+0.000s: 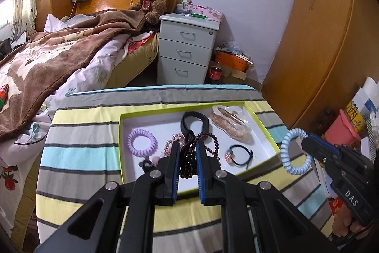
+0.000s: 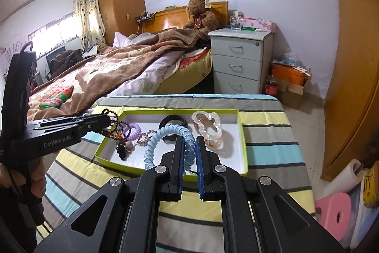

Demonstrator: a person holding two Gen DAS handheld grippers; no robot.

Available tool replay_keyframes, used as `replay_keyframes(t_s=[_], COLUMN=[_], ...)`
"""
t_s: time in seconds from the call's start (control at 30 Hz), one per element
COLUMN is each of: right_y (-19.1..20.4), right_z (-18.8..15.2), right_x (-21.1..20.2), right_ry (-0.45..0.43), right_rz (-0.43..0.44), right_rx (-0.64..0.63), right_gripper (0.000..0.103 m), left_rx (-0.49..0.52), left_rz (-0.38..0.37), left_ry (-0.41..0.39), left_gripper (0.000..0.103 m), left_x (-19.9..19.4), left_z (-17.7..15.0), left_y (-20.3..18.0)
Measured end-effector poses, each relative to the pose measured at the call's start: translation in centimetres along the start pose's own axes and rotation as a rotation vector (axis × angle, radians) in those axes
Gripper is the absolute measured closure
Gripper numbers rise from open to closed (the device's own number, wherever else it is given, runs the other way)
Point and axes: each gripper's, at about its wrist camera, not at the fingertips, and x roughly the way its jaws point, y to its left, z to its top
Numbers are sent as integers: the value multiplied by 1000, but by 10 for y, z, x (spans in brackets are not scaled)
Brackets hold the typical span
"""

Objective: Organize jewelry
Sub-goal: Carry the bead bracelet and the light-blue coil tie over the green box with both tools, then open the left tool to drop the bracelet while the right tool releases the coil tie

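Pinching dark beaded bracelet (image 1: 189, 158), left gripper (image 1: 187, 146) above green-rimmed tray (image 1: 265, 129); right gripper (image 2: 189, 144) beside it clamps blue coil hair tie (image 2: 163, 136).

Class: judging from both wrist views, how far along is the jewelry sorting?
Done: nothing clearly. In hand: left gripper holds the dark bead bracelet; right gripper holds the blue coil tie. Left: purple coil tie, black hair tie, bagged bangles lie loose in the tray.
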Motion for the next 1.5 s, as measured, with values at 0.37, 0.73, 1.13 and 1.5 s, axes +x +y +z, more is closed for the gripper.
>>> replay_keyframes(t_s=[0.37,0.73,1.13,1.5], right_y=[2,3,-4,-2], right_z=[-2,-8,-7,-6], right_x=[51,91,118,126], right_ry=[88,162,209,223], right_rz=[20,23,-1,-33], right_rx=[19,24,20,-2], right_gripper=[94,94,94,94], left_rx=[-54,-69,-60,-58], left_rz=[15,14,-11,-10], left_ry=[30,94,137,167], left_gripper=[89,89,89,89], left_x=[30,55,69,79], left_z=[9,-7,-18,-24], left_y=[25,32,25,23])
